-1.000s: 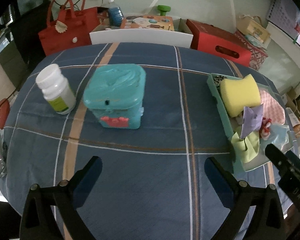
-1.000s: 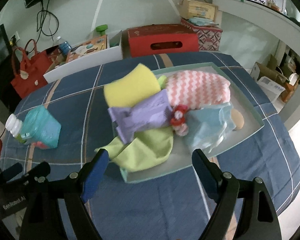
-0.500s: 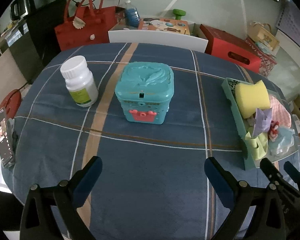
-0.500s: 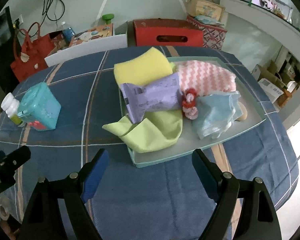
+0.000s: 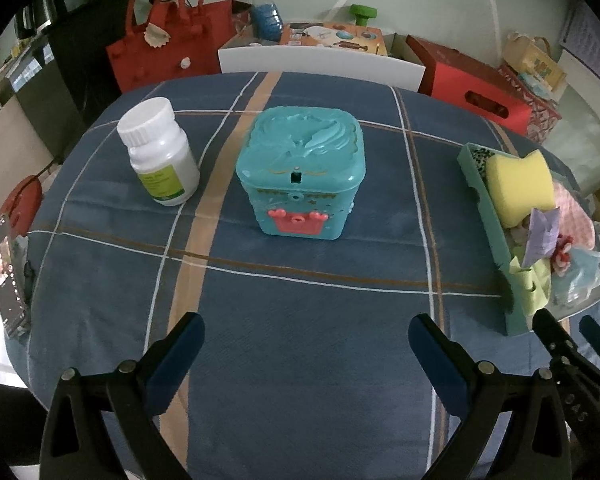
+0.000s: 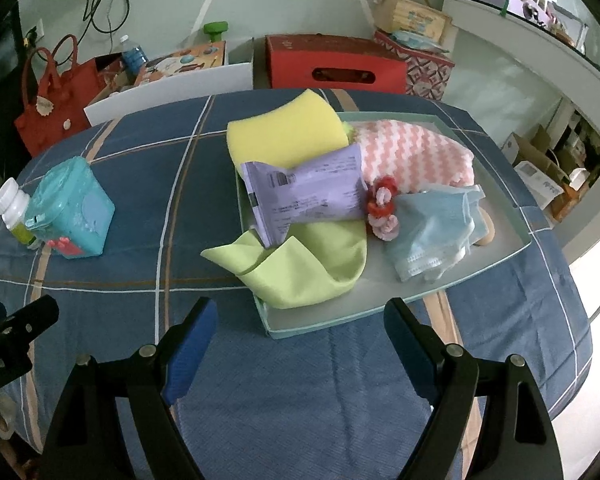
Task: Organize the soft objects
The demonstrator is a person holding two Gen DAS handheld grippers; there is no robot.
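1. Left gripper [image 5: 306, 344], black w/ blue pads: fingers wide apart, holding nothing, up over the blue checked tablecloth [image 5: 300, 320].
2. Right gripper [image 6: 300, 328], same kind: fingers wide apart too, nothing between them. It sits near the front edge of the flat mint-green tray [image 6: 496, 252].
3. In the right view the tray is at 12 o'clock from the gripper. In the left view it is far off at 3 o'clock.
4. Soft things are piled in the tray: a thick yellow foam sponge [image 6: 284, 132] at the back, a pink & white zigzag cloth [image 6: 412, 156] at its 3 o'clock.
5. A purple plastic wipes pack [image 6: 304, 196] leans on the sponge. A lime-green cloth [image 6: 308, 264] lies under it & hangs over the tray's left rim.
6. A light blue face mask [image 6: 432, 236] is at the front right. A small red & pink fuzzy toy [image 6: 382, 208] sits between mask & pack.
7. On the cloth, well apart from the tray: a teal plastic box w/ a pink crown clasp [image 5: 300, 176], lid shut, & a white pill bottle w/ a green label [image 5: 160, 160] at its 9 o'clock.
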